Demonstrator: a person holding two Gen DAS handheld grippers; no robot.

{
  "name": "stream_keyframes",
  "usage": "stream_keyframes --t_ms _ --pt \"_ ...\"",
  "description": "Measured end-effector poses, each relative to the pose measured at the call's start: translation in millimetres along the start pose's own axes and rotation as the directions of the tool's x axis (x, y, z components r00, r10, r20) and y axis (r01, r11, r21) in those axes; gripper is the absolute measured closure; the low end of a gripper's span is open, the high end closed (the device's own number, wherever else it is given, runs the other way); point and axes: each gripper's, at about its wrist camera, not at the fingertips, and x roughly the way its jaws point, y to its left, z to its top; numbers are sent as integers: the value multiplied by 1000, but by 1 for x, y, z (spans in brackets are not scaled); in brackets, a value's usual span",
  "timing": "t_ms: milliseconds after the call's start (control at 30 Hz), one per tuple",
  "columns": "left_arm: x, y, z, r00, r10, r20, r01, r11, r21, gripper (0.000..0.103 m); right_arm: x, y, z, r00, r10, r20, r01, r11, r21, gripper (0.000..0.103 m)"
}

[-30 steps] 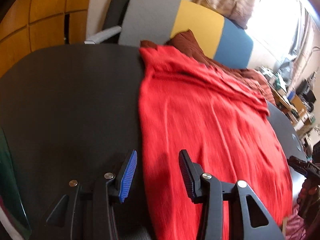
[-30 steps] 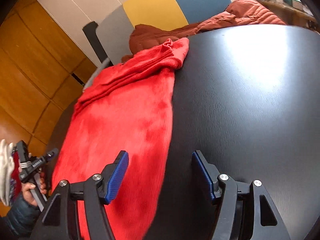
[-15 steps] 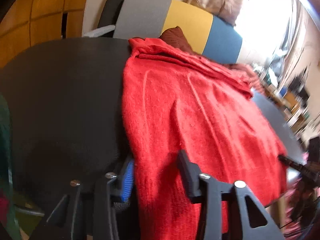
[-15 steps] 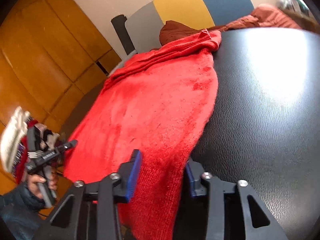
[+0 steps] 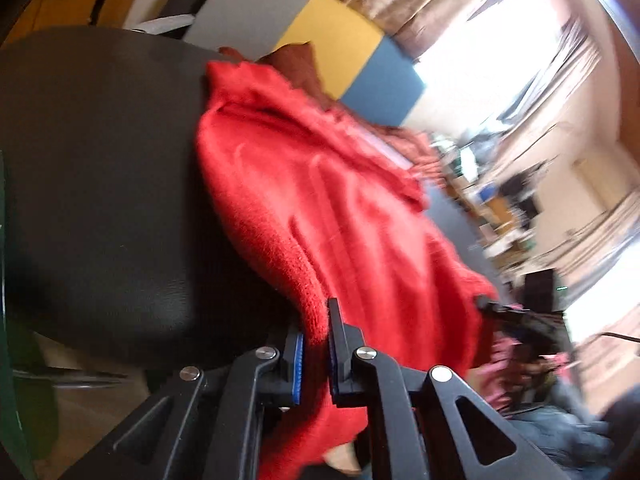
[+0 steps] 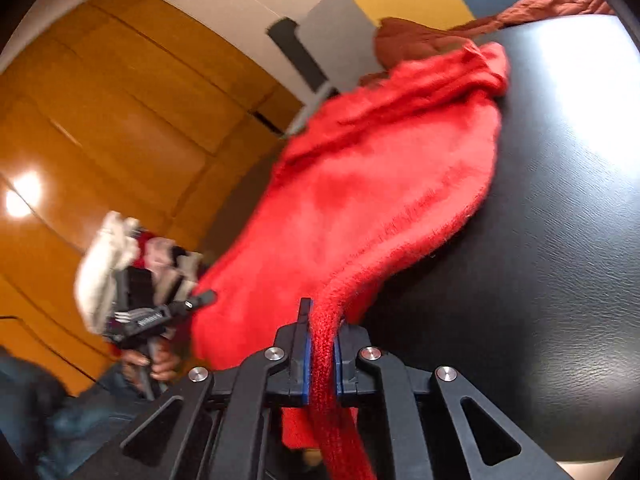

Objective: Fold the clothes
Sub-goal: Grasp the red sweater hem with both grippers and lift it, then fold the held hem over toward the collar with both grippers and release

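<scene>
Folding had barely begun: you clamped left gripper (image 5: 316, 344) and right gripper (image 6: 320, 354) on the red sweater's (image 6: 360, 208) near hem, the black table (image 6: 560, 240) underneath; every fold remained.

Red sweater (image 6: 360, 208) in my claws is fuzzy knit, matt, w/ ribbed hem. Table (image 6: 560, 240) under it: black, leather-grain, slight sheen. My fingers (image 6: 352, 348) are matt black plastic w/ shiny metal rivets, blue rubbery pads; wall panels (image 6: 120, 120) glossy wood.
</scene>
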Motion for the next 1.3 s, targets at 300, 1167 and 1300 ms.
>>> stream_keyframes --t_ms 300,1167,1300 --pt "-13 -23 78 973 -150 177 147 989 32 96 6 13 73 991 83 105 -80 996 -32 95" --pt "164 70 192 979 202 22 -199 974 -104 96 103 -119 203 985 -174 8 172 980 103 98" --pt "145 61 164 978 210 -4 -210 974 -82 96 89 -111 181 985 -170 -14 171 980 100 98"
